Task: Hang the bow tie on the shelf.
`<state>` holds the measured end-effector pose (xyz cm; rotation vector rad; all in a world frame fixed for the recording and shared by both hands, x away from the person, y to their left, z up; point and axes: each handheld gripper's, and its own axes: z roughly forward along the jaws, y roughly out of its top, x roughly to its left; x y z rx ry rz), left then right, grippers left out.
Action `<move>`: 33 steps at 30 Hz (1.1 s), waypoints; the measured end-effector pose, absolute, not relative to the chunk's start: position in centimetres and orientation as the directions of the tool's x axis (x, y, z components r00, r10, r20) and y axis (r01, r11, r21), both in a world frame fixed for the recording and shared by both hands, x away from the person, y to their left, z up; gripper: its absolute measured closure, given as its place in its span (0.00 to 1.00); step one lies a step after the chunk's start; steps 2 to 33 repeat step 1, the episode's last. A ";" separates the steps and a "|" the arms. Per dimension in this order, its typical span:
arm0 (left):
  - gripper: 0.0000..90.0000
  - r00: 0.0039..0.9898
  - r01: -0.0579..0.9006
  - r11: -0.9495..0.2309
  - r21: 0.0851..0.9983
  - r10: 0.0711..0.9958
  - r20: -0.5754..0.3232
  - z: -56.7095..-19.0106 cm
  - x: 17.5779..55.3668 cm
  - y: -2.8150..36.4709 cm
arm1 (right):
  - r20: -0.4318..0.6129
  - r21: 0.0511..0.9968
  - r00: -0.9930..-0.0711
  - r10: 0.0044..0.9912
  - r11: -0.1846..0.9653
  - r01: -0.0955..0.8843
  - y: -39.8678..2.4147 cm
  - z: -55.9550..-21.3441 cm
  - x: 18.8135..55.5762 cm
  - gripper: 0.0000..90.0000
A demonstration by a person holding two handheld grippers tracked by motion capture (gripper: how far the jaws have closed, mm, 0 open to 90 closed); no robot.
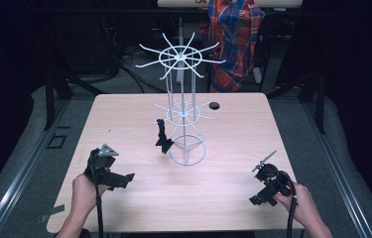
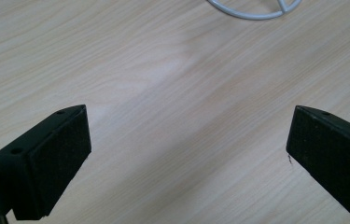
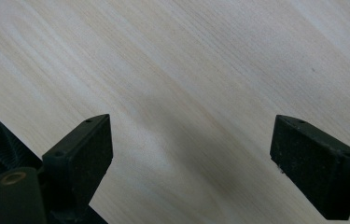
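While both grippers hover low over the wooden table [image 1: 124, 114], nothing is held: the left gripper [image 2: 189, 154] has its jaws spread wide over bare wood, and the right gripper [image 3: 191, 158] is likewise released near the table's front edge. The thing nearest them is a black object [image 1: 163, 137] hanging, prob. a clip, on a lower arm of the white wire rack [image 1: 183, 111], just left of its post; the view is too coarse to be sure. Risk: the rack looks light and top-heavy, w/ a small ring base [image 2: 256, 9], so a sideways tug could tip or slide it. Table's pale woodgrain, w/ a cable hole [image 1: 215, 105] at the back. The room's dark; plaid cloth [image 1: 234, 39] hangs behind.
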<state>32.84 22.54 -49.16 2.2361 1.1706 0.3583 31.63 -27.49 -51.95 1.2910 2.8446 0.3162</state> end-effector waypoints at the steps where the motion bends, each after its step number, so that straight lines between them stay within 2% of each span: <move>1: 0.00 0.578 0.658 -0.444 0.608 0.815 -0.031 -49.2 32.8 22.5 | 0.081 0.183 -0.662 0.745 0.642 0.745 -27.5 -51.9 31.6 0.14; 33: 0.00 0.578 0.658 -0.444 0.608 0.815 -0.031 -49.2 32.8 22.5 | 0.081 0.183 -0.662 0.745 0.642 0.745 -27.5 -51.9 31.6 0.14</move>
